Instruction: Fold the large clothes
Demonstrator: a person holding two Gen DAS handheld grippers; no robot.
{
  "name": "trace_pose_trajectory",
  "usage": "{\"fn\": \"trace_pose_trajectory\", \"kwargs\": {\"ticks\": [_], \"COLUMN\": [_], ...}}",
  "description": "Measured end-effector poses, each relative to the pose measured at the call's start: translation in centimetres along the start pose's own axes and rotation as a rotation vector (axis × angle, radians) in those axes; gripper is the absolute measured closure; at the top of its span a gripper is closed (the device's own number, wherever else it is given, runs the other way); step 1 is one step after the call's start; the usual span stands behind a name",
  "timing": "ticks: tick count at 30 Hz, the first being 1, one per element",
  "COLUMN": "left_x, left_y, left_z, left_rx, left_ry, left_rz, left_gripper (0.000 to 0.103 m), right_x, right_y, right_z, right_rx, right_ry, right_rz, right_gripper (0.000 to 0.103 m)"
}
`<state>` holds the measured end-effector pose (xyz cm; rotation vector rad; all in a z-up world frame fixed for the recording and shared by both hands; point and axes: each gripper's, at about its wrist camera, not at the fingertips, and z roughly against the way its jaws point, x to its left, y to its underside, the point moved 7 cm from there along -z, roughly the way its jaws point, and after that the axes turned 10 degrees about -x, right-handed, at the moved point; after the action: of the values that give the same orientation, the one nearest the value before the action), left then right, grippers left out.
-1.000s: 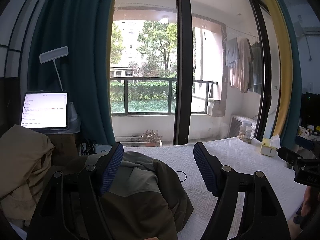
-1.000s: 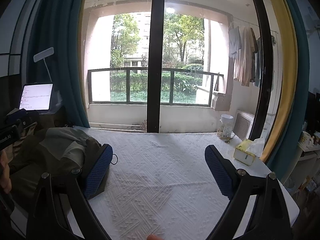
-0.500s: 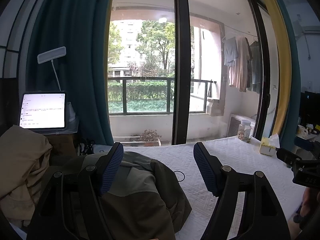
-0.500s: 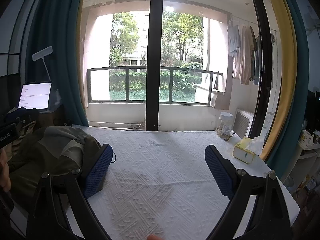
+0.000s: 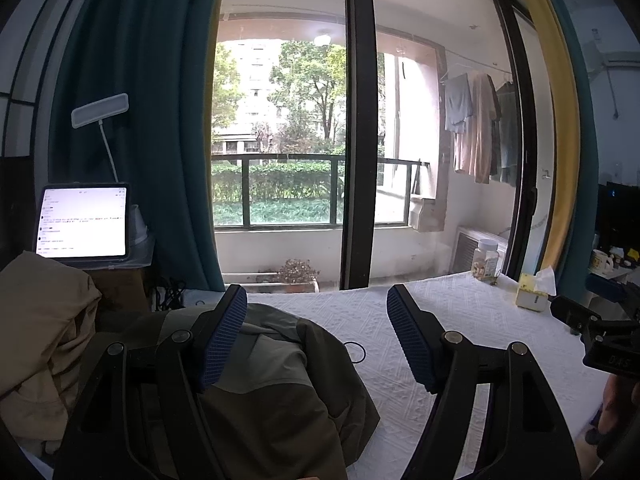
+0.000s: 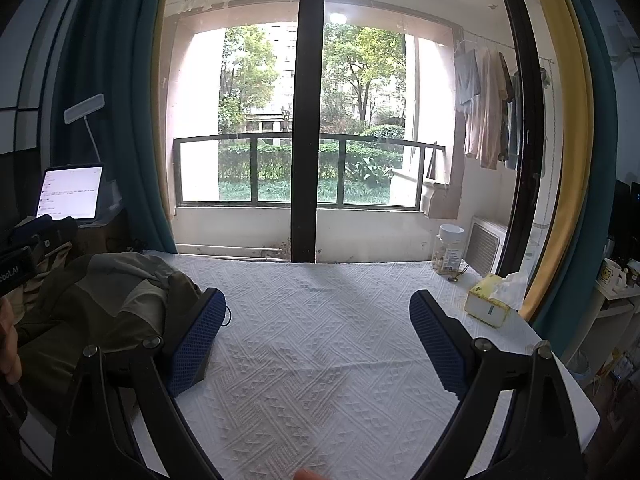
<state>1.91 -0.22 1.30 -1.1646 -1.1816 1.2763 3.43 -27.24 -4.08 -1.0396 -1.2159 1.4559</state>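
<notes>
Nothing is folded yet: my left gripper (image 5: 316, 340) and right gripper (image 6: 316, 340) both hold their fingers wide and empty above the white surface (image 6: 320, 320), so next I must grasp the crumpled olive jacket (image 5: 272, 392) at its left end.

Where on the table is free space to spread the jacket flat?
Free: the white tablecloth between the olive jacket and the tissue box. Crowded: the left edge with the jacket, and the far right corner with the jar.
</notes>
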Motion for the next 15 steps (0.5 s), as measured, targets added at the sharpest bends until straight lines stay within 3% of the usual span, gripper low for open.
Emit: {"fn": "trace_pose_trajectory", "kwargs": {"ticks": [15], "left_x": [0.66], "left_y": [-0.16], "left_z": [0.11], "left_rx": [-0.017], "left_ry": [0.006], "left_rz": [0.008], "left_gripper": [0.027], "right_x": [0.77], "right_y": [-0.07], "right_z": [0.05], "right_rx": [0.007], "right_ry": [-0.002], "right_rz": [0.015], "right_gripper": [0.010]}}
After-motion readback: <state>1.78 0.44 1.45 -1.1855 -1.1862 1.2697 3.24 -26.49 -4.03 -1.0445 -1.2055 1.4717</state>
